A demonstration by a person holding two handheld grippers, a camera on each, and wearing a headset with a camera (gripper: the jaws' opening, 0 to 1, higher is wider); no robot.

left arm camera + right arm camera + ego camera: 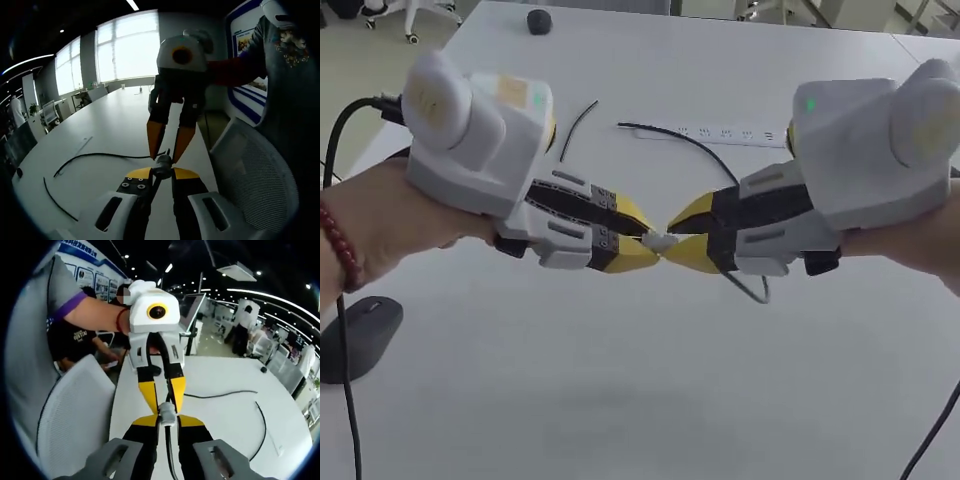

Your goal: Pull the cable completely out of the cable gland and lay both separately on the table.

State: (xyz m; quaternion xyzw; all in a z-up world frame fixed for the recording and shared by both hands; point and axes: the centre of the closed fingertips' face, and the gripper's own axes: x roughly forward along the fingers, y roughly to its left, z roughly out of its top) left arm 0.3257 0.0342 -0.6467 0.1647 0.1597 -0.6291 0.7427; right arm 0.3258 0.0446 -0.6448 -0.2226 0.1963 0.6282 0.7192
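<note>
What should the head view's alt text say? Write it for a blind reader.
Two hand-held grippers meet tip to tip above a white table, the left hand-held gripper shut on a small white cable gland and the right hand-held gripper on the black cable trailing beneath it. A power strip lies behind.

White table holds cords and desk gear

A long white table (650,390) carries a white power strip (710,133) lying flat toward its far side, with a long black cable (701,147) curving across the top just in front of the strip. A short black length of cable (578,127) rests apart to the left. A dark round object (539,21), too small to identify, sits near the far end. A black computer mouse (362,335) lies by the near left edge.
</note>
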